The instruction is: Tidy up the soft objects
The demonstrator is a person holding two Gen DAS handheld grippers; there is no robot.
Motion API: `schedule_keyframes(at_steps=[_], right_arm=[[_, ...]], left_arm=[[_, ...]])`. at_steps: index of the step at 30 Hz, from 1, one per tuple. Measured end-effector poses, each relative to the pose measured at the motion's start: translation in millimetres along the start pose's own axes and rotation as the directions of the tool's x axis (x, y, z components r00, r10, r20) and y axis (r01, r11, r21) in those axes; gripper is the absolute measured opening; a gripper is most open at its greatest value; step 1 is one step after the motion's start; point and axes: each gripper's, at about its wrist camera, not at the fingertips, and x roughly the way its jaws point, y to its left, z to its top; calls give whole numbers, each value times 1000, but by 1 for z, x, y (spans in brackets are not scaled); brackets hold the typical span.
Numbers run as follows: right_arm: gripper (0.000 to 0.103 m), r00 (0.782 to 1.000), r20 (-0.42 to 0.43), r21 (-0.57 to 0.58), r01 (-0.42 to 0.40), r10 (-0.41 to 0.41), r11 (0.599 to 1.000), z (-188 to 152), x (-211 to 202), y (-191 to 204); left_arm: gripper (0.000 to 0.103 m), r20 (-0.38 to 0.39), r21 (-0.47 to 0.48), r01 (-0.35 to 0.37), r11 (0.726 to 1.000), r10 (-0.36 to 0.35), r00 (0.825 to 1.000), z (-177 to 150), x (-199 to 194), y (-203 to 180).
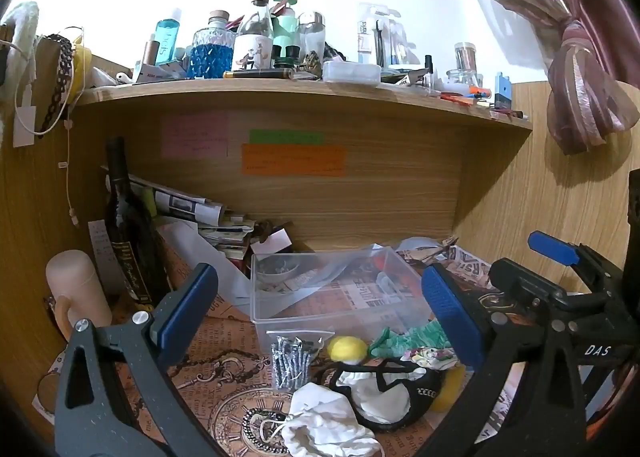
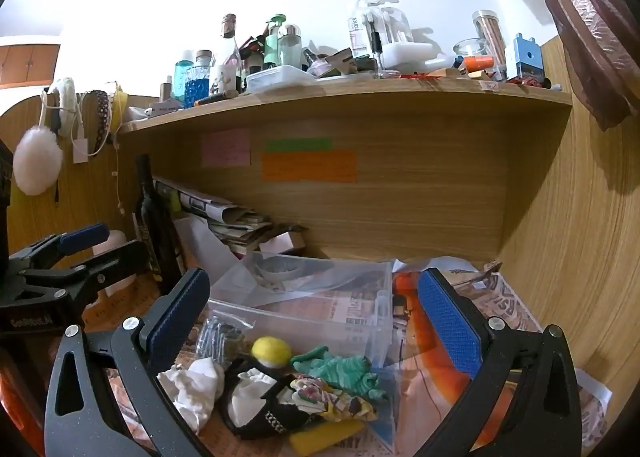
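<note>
Fingers (image 2: 176, 321) of both grippers are hanging spread and empty; the right gripper (image 2: 316, 321) is framing the crumpled green knitted cloth (image 2: 340, 371) low centre, nearer than the left gripper (image 1: 320, 309).

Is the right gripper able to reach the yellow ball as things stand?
Probably yes. The right gripper is open, and the yellow ball lies uncovered in front of the clear box, with nothing between them.

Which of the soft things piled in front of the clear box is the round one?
The yellow ball, lying just in front of the clear box. The others, like the green cloth and white cloth, are crumpled, shapeless fabric.
</note>
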Motion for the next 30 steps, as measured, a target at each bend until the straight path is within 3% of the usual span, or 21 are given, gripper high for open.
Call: schedule_keyframes(at_steps=[30], right_arm=[[103,1000,7,13,-4,4,1000,0,-2,-1]], left_arm=[[103,-2,5,3,1000,-3,1000,1,1,-3]])
